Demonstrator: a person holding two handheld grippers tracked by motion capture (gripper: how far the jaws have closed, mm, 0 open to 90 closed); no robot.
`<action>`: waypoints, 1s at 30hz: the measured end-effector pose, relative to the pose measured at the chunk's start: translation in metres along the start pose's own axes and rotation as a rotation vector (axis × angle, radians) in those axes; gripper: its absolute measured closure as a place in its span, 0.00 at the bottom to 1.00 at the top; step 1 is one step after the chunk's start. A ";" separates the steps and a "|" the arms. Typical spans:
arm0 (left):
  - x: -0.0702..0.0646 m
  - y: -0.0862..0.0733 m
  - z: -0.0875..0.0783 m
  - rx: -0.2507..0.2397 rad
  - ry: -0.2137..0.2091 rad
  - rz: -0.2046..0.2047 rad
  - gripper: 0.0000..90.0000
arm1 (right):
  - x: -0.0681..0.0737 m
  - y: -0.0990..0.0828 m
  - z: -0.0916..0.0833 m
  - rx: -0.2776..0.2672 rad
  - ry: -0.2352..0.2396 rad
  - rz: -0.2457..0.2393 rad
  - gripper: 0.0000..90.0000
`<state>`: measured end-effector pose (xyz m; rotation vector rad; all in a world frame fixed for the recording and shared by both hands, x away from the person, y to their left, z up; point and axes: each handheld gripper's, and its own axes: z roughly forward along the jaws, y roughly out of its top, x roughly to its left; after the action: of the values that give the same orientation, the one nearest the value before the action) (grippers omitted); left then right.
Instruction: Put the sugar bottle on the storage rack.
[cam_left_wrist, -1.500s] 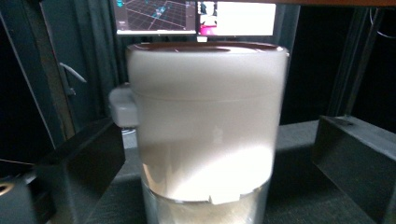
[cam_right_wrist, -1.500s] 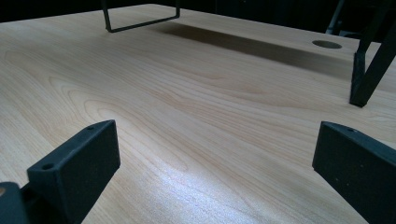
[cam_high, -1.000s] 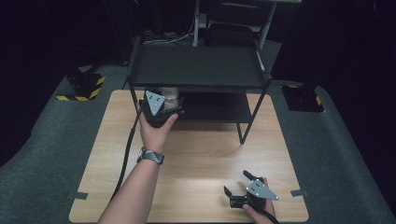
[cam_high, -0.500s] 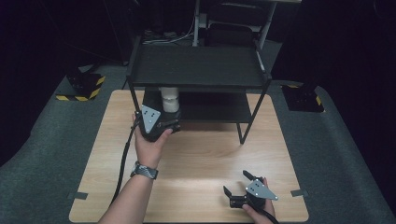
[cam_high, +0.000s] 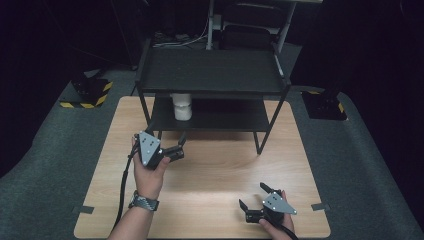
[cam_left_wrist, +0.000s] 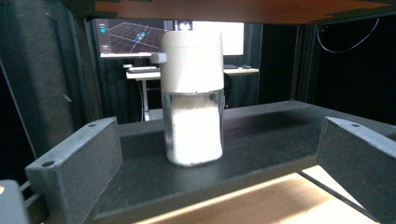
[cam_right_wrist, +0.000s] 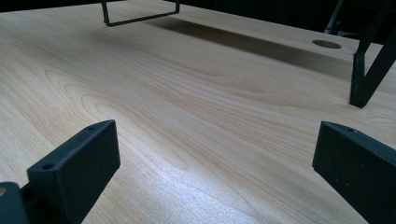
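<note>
Left gripper view: the jar (cam_left_wrist: 192, 98) stands upright on the rack's lower shelf (cam_left_wrist: 261, 135), ahead of the left claw (cam_left_wrist: 215, 158) — released, empty. Right claw (cam_high: 254, 200) — released, low over the table (cam_high: 220, 175).

jar (cam_left_wrist: 192, 98) | white lid, white powder | upright | lower shelf (cam_left_wrist: 261, 135)

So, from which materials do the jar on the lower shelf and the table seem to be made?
Jar: body looks like clear glass or plastic, glossy and see-through, showing white powder; cap looks like matte cream plastic. Table: pale wood or wood-look laminate, with visible grain and soft sheen.
</note>
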<state>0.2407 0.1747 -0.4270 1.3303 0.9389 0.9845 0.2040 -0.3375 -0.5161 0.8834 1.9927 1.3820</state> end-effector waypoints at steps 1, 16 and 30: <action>0.001 -0.003 -0.004 -0.001 0.002 -0.001 0.00 | 0.000 0.000 0.000 0.000 0.000 0.000 0.01; 0.016 -0.052 -0.062 0.048 0.003 -0.026 0.00 | 0.001 0.000 0.000 0.002 -0.001 -0.008 0.01; 0.018 -0.081 -0.091 0.174 -0.010 0.013 0.00 | 0.000 0.000 0.000 -0.001 0.002 -0.004 0.01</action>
<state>0.1631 0.2212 -0.5107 1.4866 1.0274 0.9215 0.2043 -0.3375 -0.5161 0.8771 1.9940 1.3816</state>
